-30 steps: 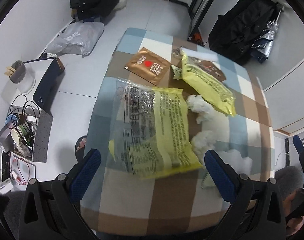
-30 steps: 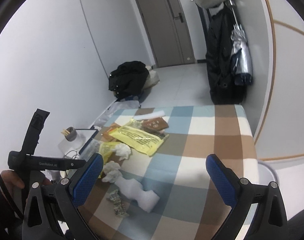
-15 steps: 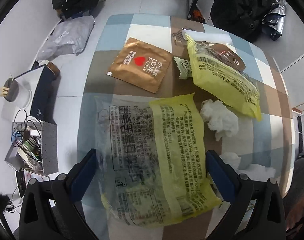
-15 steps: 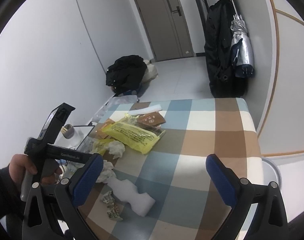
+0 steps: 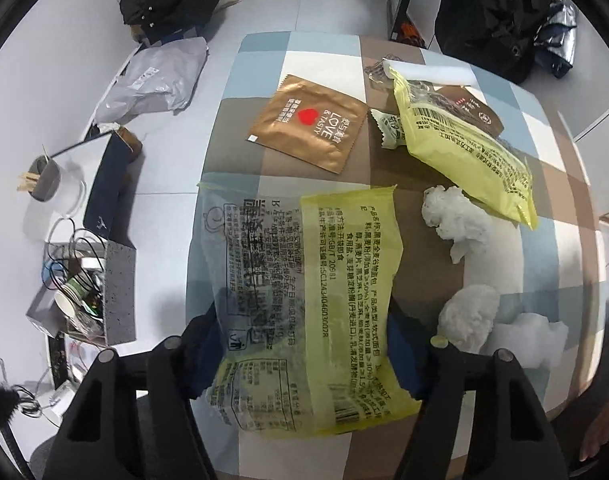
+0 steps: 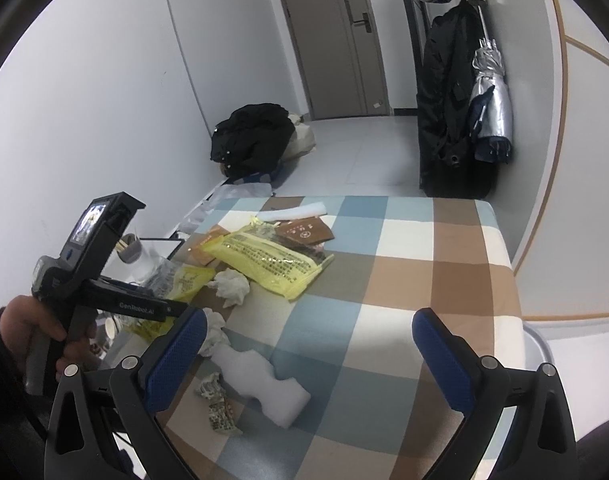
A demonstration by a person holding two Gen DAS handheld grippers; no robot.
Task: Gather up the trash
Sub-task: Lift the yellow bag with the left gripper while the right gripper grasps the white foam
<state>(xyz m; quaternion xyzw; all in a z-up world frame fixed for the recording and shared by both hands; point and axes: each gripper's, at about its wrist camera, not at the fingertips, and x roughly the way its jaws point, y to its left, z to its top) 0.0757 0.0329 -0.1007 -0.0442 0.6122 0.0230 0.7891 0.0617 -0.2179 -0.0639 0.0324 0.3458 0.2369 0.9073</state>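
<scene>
A big yellow and clear bag (image 5: 304,280) lies at the left edge of the chequered table (image 6: 424,280). My left gripper (image 5: 304,344) points down over the bag's near end. Its jaws are closing, and the bag's side edges ride up over both fingers. A second yellow bag (image 5: 464,152), a brown sachet (image 5: 308,124) and two tissue balls (image 5: 452,220) lie beyond. My right gripper (image 6: 304,360) hangs open over the table's near part with nothing between its fingers. A white foam piece (image 6: 260,380) and a crumpled wrapper (image 6: 218,404) lie by its left finger.
On the floor left of the table stand a grey box of cables and cups (image 5: 84,292), a dark flat case (image 5: 108,188) and a grey mailer bag (image 5: 152,80). A black coat and umbrella (image 6: 452,120) hang at the far right. A person's hand (image 6: 28,328) grips the left tool.
The left gripper came down closer over the big bag and its jaws drew in against the bag's sides. The right gripper barely shifted.
</scene>
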